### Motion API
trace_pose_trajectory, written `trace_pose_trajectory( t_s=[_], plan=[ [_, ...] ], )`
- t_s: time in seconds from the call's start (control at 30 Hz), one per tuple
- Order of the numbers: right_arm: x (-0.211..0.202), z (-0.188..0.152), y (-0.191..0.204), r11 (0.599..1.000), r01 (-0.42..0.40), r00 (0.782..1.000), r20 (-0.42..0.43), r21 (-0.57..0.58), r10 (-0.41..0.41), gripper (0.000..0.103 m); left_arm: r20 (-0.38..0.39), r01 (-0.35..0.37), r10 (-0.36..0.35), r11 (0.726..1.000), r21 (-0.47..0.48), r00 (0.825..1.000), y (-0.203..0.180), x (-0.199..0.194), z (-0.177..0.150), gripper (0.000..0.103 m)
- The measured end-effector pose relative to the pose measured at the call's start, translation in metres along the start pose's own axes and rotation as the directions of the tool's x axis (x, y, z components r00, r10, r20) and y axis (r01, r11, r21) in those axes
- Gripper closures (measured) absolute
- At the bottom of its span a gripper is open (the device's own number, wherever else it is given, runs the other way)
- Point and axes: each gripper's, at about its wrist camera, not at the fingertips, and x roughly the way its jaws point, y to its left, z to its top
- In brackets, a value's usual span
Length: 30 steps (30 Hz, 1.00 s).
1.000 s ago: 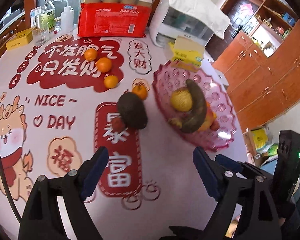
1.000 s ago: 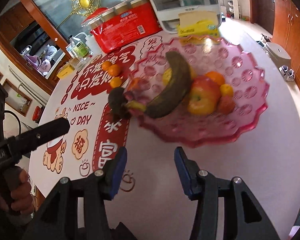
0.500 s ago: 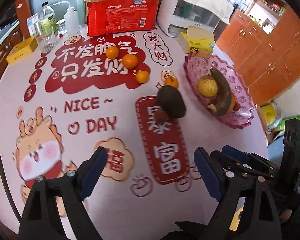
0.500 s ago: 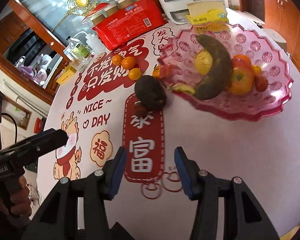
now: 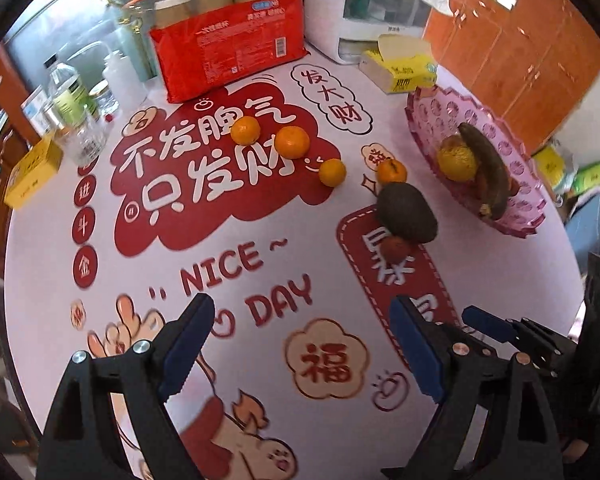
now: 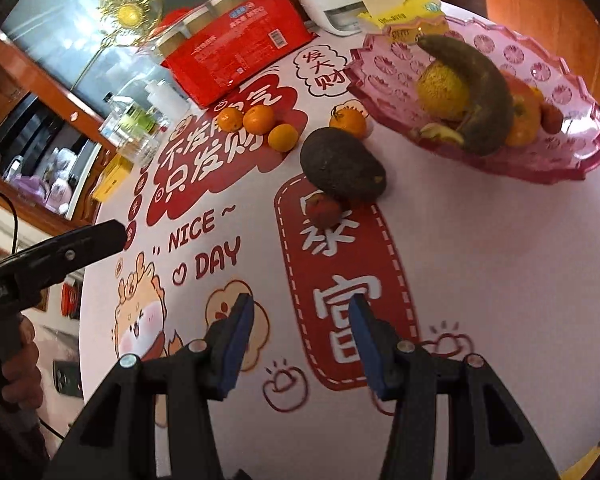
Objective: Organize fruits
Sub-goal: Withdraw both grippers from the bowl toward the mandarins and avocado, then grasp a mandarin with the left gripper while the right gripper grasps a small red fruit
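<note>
- The left gripper [image 5: 300, 344] is spread wide and holds nothing; the right gripper [image 6: 302, 344] is also parted and holds nothing.
- The avocado [image 6: 342, 165] lies loose on the table [image 6: 480, 280], ahead of the right gripper and a little right, just left of the pink fruit tray [image 6: 572, 160].
- Its long axis runs from far-left to near-right.
- A small red fruit [image 6: 325, 210] touches its near side; four oranges [image 6: 283, 137] sit farther left.
- The right gripper seems nearer the avocado and better aligned with it.
</note>
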Motion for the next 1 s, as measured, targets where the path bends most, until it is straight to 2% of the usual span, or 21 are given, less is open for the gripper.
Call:
trace_pose_trajectory(
  t_s=[0.2, 0.6, 0.87, 1.0],
  plan=[
    [0.017, 0.007, 0.004, 0.996, 0.085, 0.996, 0.034, 0.041, -0.086, 0.053, -0.019, 0.004, -0.004, 0.999, 0.040, 1.000, 0.003, 0.023, 0.032, 0.015],
    [0.059, 0.023, 0.002, 0.992, 0.127, 0.990, 0.061, 0.010, -0.127, 0.053, 0.010, 0.000, -0.002, 0.992, 0.125, 1.000, -0.020, 0.072, 0.106, 0.015],
    [0.074, 0.028, 0.008, 0.989, 0.135, 0.987, 0.095, -0.066, -0.128, 0.054, -0.032, 0.028, -0.023, 0.989, 0.145, 0.999, -0.034, 0.114, 0.122, 0.015],
    [0.081, 0.030, 0.009, 0.986, 0.146, 0.986, 0.094, -0.086, -0.138, 0.062, -0.055, 0.030, -0.022, 0.990, 0.138, 0.998, -0.038, 0.133, 0.121, 0.019]
  ],
)
